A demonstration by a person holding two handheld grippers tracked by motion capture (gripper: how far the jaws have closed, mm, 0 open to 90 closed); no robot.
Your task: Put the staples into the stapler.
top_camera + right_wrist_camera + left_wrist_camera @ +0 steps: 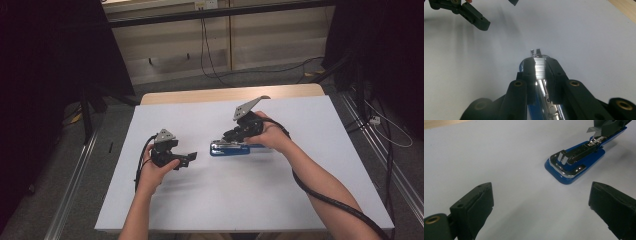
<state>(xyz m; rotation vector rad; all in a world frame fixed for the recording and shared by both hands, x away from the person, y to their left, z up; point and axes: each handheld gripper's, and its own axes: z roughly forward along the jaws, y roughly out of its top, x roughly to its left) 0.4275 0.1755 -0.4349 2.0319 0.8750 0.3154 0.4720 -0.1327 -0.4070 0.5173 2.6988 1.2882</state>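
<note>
Staple strip (539,68) is pinched by right gripper (540,65) over stapler (229,148), long axis 3-to-9 o'clock; left gripper (189,157) is held spread at 9.

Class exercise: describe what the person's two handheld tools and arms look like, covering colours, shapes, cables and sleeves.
Both tools, left and right, are black, each topped by a grey three-cornered plate. Their blocky jaw links carry brass-ringed holes. A black cable trails from each. The forearms are bare, with no sleeves showing.
</note>
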